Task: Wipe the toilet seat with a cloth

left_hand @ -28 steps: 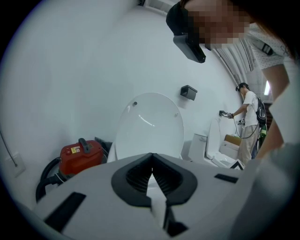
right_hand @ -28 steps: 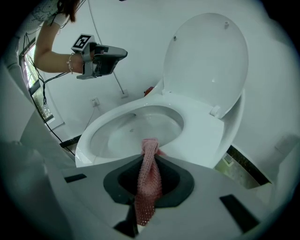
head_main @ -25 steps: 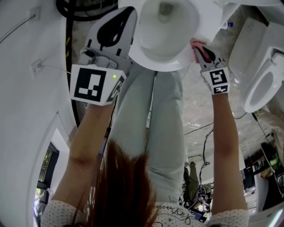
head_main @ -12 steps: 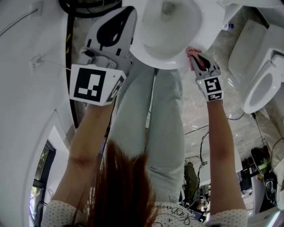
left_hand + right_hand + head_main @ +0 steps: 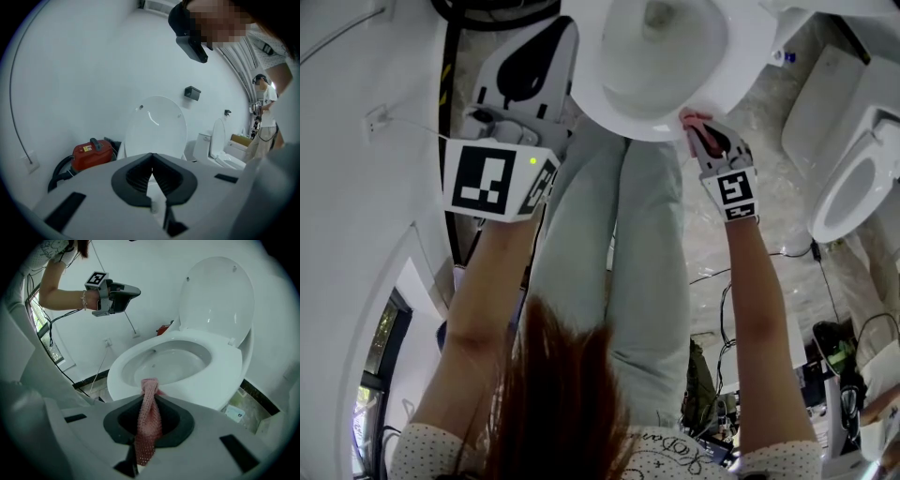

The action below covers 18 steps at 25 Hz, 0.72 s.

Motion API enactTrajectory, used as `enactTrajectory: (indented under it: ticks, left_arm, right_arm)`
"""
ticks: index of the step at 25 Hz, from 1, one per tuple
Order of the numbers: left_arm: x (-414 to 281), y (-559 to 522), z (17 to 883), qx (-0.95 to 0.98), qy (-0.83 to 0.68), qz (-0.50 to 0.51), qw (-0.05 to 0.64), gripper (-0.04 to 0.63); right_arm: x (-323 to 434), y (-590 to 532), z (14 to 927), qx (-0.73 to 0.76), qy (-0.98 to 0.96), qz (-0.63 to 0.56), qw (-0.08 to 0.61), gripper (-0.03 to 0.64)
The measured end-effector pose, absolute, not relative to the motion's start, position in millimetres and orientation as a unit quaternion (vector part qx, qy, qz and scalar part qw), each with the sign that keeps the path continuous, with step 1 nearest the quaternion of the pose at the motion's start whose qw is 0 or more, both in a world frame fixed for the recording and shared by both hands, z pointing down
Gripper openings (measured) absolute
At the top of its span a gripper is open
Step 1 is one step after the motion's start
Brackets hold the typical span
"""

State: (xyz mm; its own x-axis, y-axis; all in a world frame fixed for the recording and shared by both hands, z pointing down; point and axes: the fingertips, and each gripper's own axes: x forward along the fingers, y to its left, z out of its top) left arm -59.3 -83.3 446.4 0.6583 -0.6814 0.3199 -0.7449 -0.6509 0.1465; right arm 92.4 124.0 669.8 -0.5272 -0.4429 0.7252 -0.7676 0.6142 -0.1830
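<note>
A white toilet seat [image 5: 675,120] rings the bowl at the top of the head view; its lid [image 5: 216,295] stands up behind it. My right gripper [image 5: 695,125] is shut on a pink knitted cloth [image 5: 149,412], and the cloth's tip [image 5: 693,117] touches the seat's front rim [image 5: 187,394]. My left gripper [image 5: 559,42] hangs in the air left of the bowl, jaws shut with nothing between them; it also shows as the left gripper [image 5: 133,290] in the right gripper view.
Another toilet [image 5: 853,178] stands at the right, and a further toilet [image 5: 220,145] shows beyond. A red vacuum cleaner [image 5: 92,153] with black hose sits by the white wall at the left. My legs [image 5: 623,272] stand before the bowl. Cables [image 5: 731,281] lie on the floor.
My right gripper has slid the cloth leftward along the seat's front rim, from the right side toward the front middle. The left gripper has barely moved.
</note>
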Motion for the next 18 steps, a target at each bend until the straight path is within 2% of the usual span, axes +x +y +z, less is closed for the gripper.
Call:
enactTrajectory:
  ticks: [18]
  left_arm:
    - [-80.1, -82.3, 448.8, 0.889, -0.418, 0.124, 0.14, 0.003]
  right_arm:
    - [37.1, 138.6, 666.5, 0.288, -0.869, 0.232, 0.33, 0.044]
